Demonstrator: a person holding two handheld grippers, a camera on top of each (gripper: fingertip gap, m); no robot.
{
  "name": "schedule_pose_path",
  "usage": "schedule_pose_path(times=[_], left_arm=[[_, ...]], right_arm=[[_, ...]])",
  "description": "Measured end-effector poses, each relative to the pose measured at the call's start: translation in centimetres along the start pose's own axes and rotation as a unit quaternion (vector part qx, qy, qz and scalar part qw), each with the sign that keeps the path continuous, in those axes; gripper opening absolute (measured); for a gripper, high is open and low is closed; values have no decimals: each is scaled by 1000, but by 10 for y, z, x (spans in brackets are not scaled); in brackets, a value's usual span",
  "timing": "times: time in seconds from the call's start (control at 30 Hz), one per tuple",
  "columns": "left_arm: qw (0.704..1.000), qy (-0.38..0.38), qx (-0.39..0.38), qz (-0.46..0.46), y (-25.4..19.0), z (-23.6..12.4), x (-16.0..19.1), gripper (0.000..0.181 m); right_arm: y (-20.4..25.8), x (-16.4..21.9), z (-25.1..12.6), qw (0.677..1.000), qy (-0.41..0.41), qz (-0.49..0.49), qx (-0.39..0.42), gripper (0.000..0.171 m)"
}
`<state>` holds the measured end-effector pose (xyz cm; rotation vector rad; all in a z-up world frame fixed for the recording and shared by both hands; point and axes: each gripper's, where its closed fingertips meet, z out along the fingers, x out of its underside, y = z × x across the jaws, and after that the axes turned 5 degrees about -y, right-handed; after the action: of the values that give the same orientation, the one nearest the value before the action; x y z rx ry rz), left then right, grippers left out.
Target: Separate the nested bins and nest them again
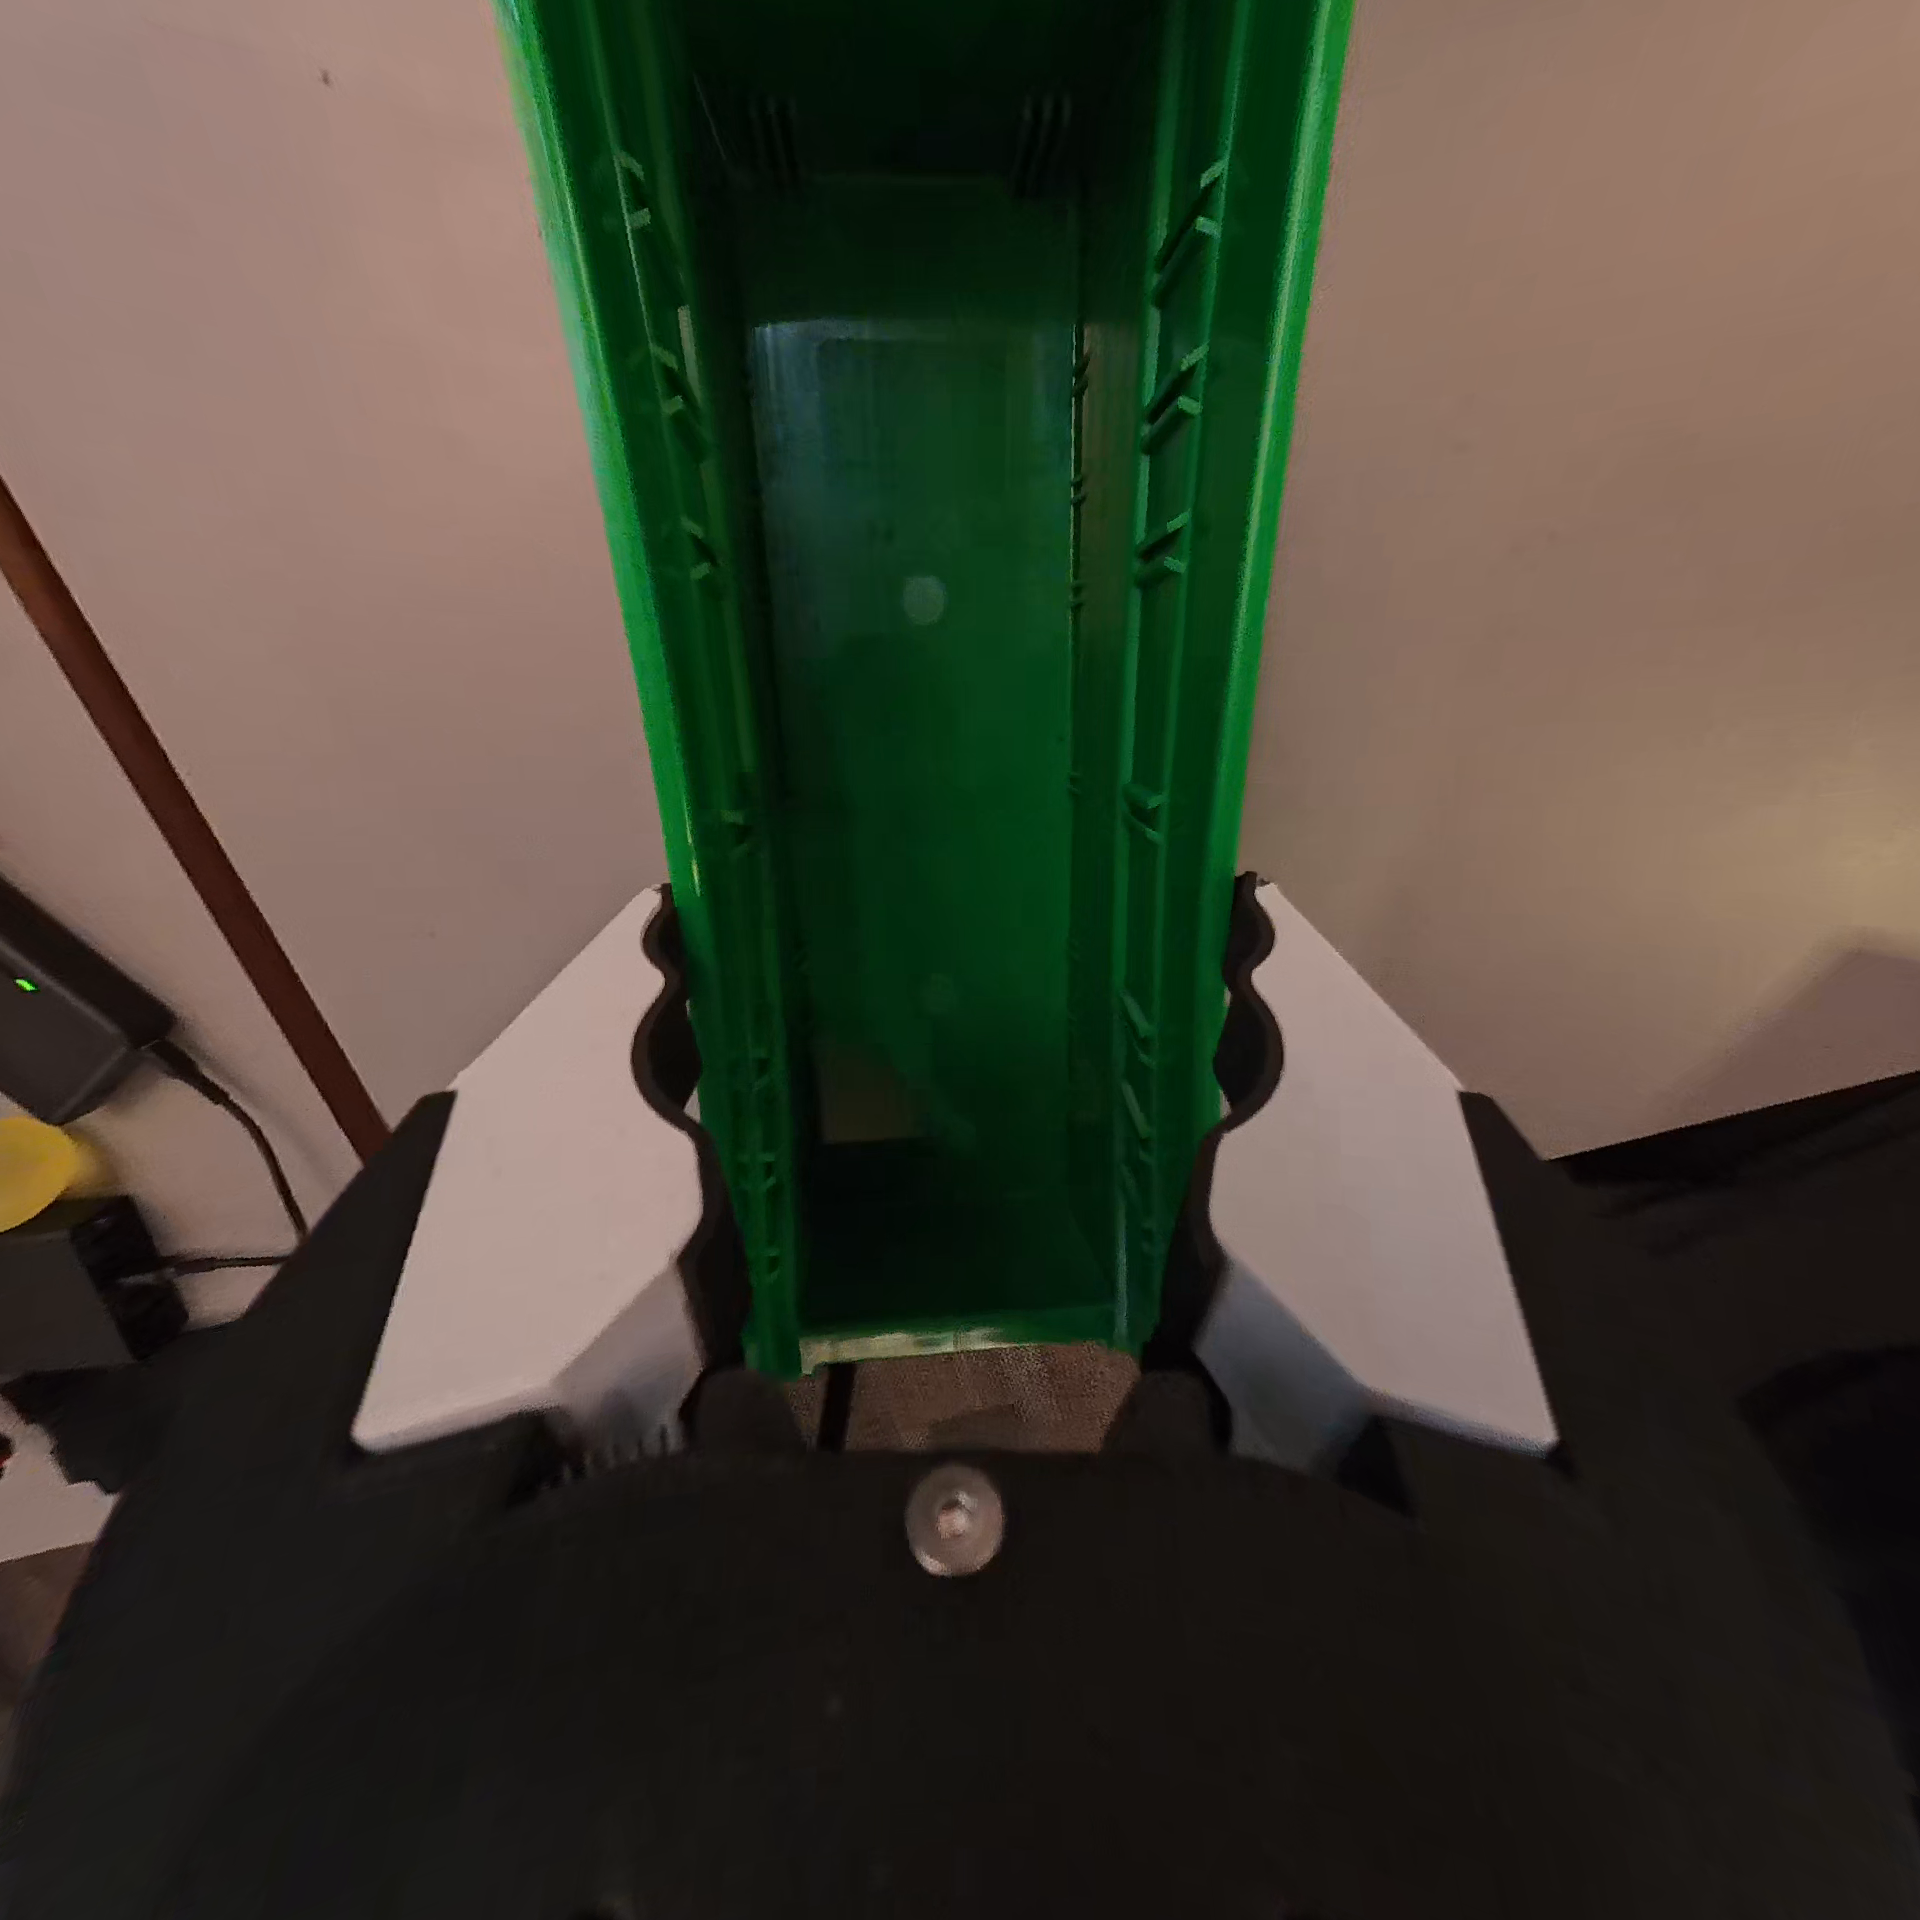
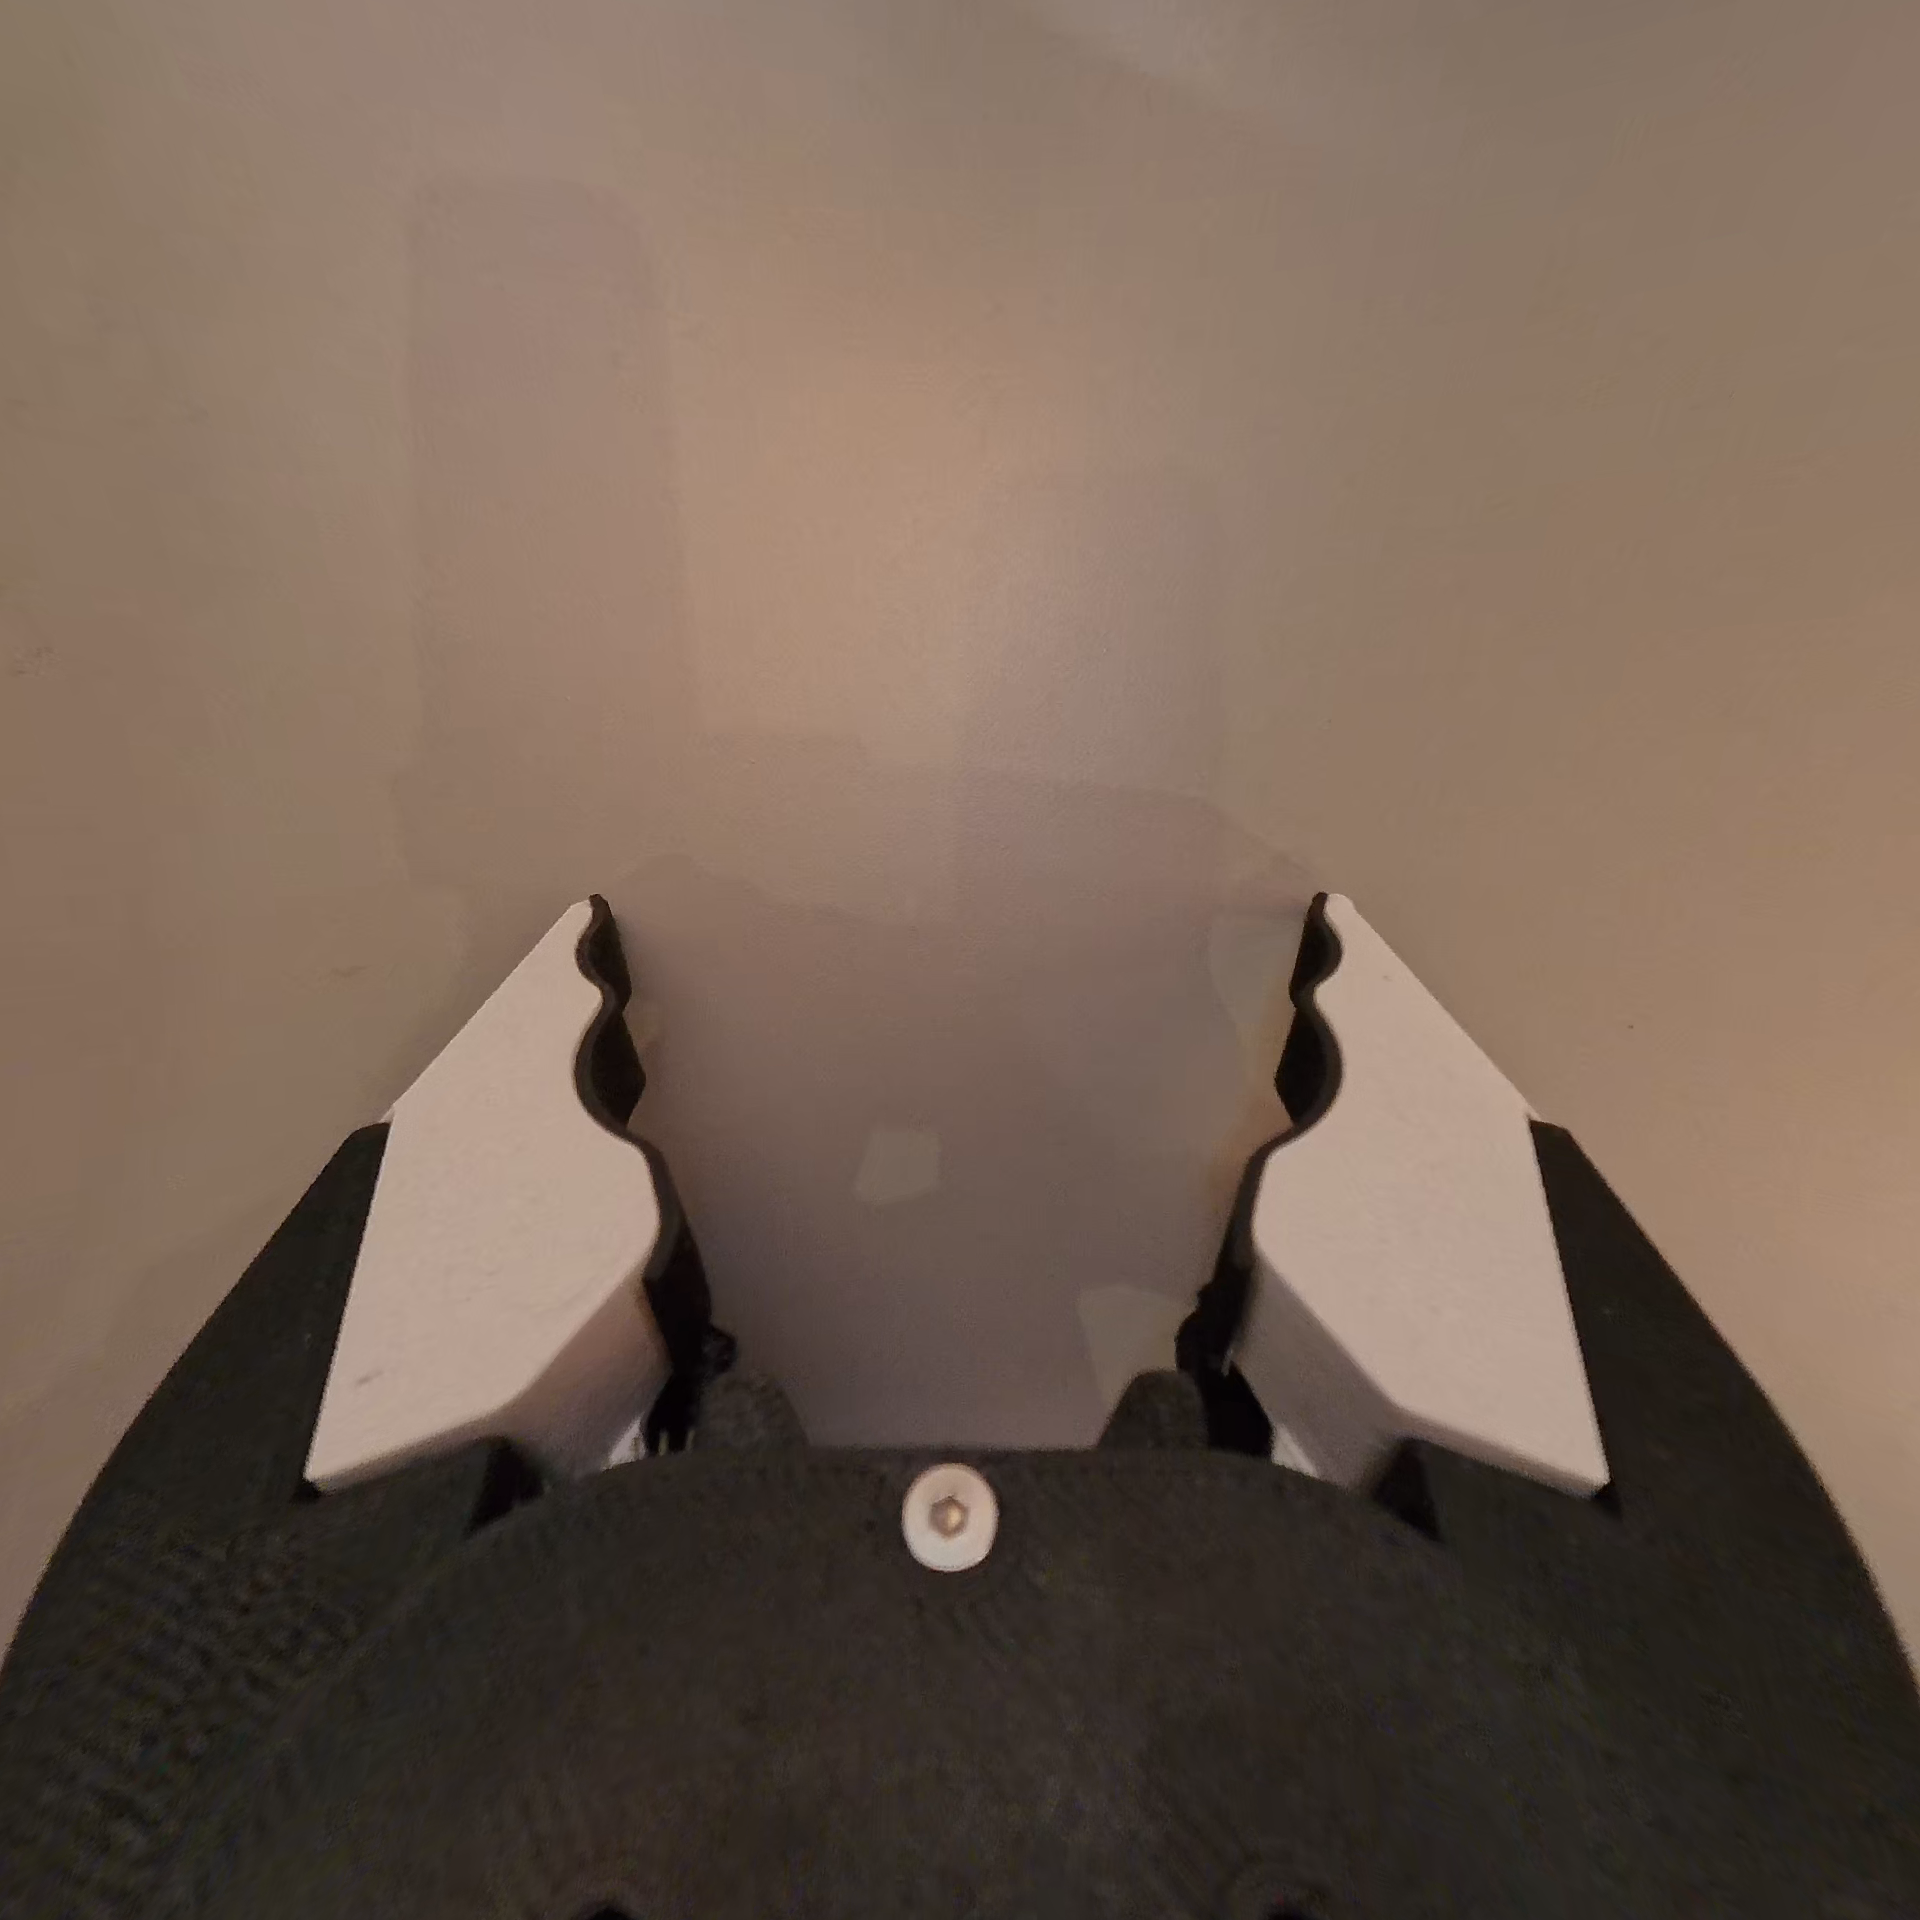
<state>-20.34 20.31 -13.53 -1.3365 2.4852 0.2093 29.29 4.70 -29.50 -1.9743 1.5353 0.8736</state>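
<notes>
In the left wrist view a long green plastic bin (image 1: pixel 925 727) runs from between my fingers up past the top edge, its open inside facing the camera. My left gripper (image 1: pixel 951 935) is shut on its two side walls near its close end and holds it up in front of a beige wall. Whether a second bin sits nested in it I cannot tell. In the right wrist view my right gripper (image 2: pixel 961 935) is open and empty, facing a bare beige wall. No bin shows in that view.
At the left of the left wrist view are a brown slanted pole (image 1: pixel 187 810), a dark box with a green light (image 1: pixel 62 1029), a black cable (image 1: pixel 249 1132), a yellow object (image 1: pixel 36 1174) and a dark surface (image 1: pixel 1714 1174) at lower right.
</notes>
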Motion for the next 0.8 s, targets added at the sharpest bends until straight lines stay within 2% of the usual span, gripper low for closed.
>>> schedule_pose_path(times=[0.2, 0.27, 0.5, 0.8], left_arm=[[999, -5, 36, -12, 3, -4, -1, 108], [1000, 0, 12, -2, 12, -8, -2, 104], [1000, 3, -1, 21, 13, -13, -3, 89], [999, -26, -14, 24, 11, -24, -10, 86]], right_arm=[[0, 0, 0, 1000, 0, 0, 0, 125], [0, 0, 0, 1000, 0, 0, 0, 125], [0, 0, 0, 1000, 0, 0, 0, 125], [0, 0, 0, 1000, -1, 0, 0, 125]])
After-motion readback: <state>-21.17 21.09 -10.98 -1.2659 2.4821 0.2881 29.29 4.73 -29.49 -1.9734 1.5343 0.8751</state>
